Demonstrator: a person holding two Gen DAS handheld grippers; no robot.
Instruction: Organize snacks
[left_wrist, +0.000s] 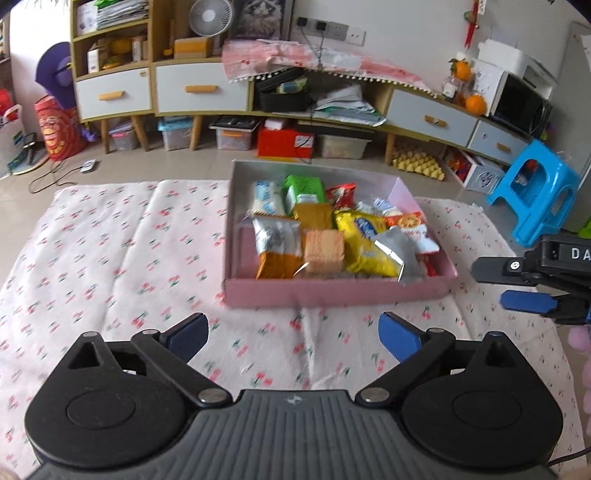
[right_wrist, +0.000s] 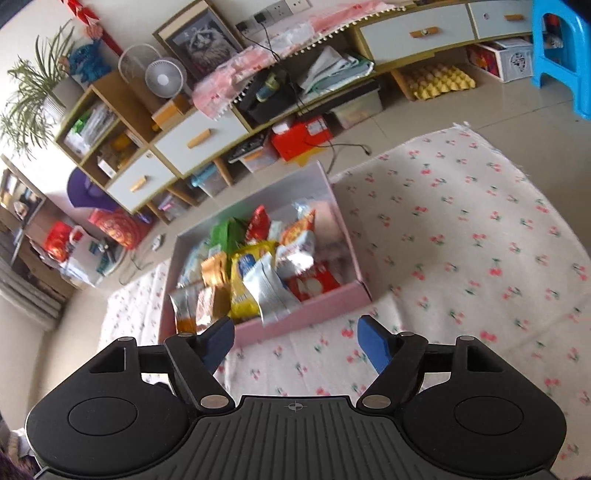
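A pink box (left_wrist: 332, 290) full of snack packets sits on the cherry-print cloth (left_wrist: 110, 258). Inside lie a yellow bag (left_wrist: 364, 240), a silver pouch (left_wrist: 397, 251), a wafer pack (left_wrist: 324, 251), a green pack (left_wrist: 304, 188) and several others. My left gripper (left_wrist: 293, 336) is open and empty, a little short of the box's near wall. My right gripper (right_wrist: 295, 338) is open and empty, near the box's (right_wrist: 306, 314) front edge; it also shows at the right edge of the left wrist view (left_wrist: 517, 284). The silver pouch (right_wrist: 271, 291) lies at the box's near side.
A low cabinet with drawers (left_wrist: 199, 88) runs along the back wall, with storage bins (left_wrist: 232, 136) and a red box (left_wrist: 284, 142) beneath. A blue plastic stool (left_wrist: 535, 195) stands at the right. Cloth (right_wrist: 461, 240) spreads to the right of the box.
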